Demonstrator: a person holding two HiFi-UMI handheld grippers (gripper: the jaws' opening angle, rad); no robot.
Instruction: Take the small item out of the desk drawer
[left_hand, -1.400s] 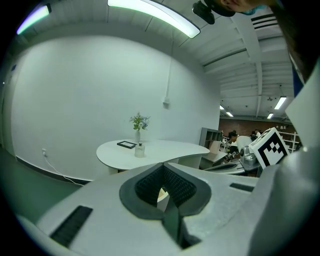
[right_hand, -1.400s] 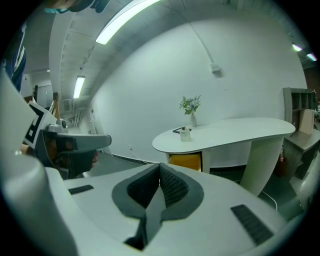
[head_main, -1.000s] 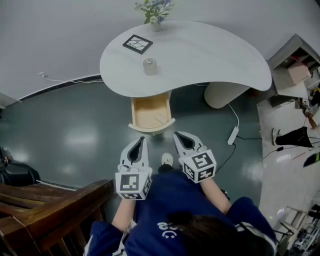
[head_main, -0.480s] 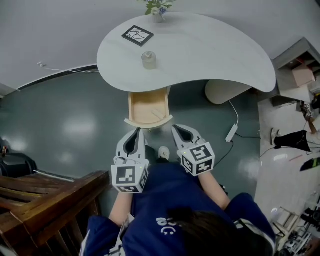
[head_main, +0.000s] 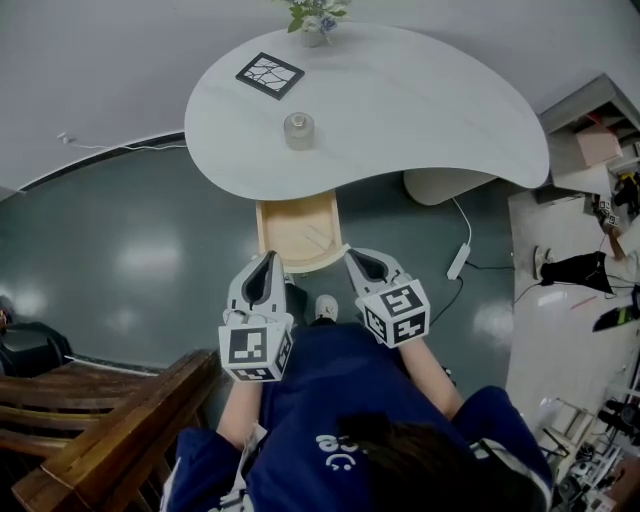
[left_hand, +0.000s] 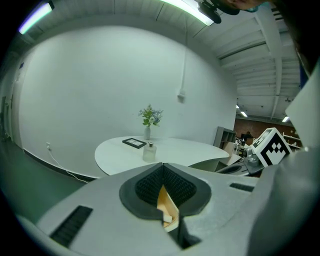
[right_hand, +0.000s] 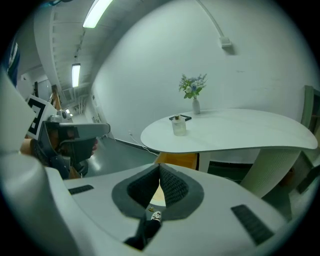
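Note:
The wooden drawer (head_main: 296, 232) stands pulled out from under the white desk (head_main: 400, 110). A small pale item (head_main: 317, 238) lies in its front right part. My left gripper (head_main: 268, 258) is shut and empty, its tip at the drawer's front left edge. At the front right corner my right gripper (head_main: 351, 256) is shut too, with nothing in it. In the left gripper view the closed jaws of the left gripper (left_hand: 162, 167) frame the drawer (left_hand: 166, 202) and the small item (left_hand: 168, 218). The right gripper (right_hand: 160, 170) points at the desk, drawer front (right_hand: 177, 161) beneath the top.
On the desk stand a glass bottle (head_main: 299, 130), a framed picture (head_main: 269, 75) and a vase of flowers (head_main: 316, 20). A wooden bench (head_main: 100, 420) is at my lower left. A power strip with cable (head_main: 455, 262) lies on the floor right of the desk's pedestal (head_main: 445, 185).
Both grippers have come forward to the drawer's front edge, still shut. The drawer stays pulled out with the item inside.

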